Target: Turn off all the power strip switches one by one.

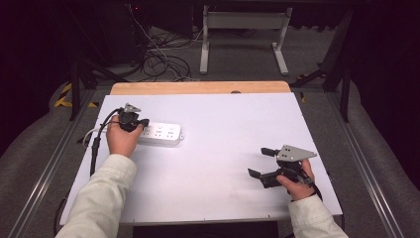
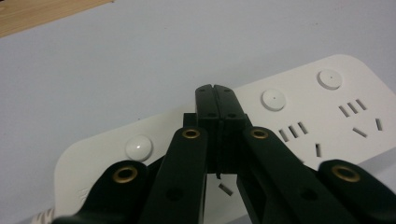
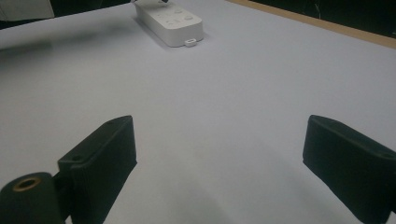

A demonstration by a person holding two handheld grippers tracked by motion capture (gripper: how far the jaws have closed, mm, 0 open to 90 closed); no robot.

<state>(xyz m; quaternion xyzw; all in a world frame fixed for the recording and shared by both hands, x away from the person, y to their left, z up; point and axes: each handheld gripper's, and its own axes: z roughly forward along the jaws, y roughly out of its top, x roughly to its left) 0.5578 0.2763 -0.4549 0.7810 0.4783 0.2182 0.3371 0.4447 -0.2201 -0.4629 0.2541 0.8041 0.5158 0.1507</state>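
over the power strip [image 2: 299,121], left tongs [image 2: 215,89] closed, right tongs [image 3: 219,154] spread

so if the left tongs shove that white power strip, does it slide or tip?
Likely slides, not tips: the power strip lies flat and low on the smooth white table. Its glossy rigid casing probably offers little grip. The cord at its left end may drag and swing it round.

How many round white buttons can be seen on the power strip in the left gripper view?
3 on the power strip: one at left, one mid-right, one far right. The gripper may hide others.
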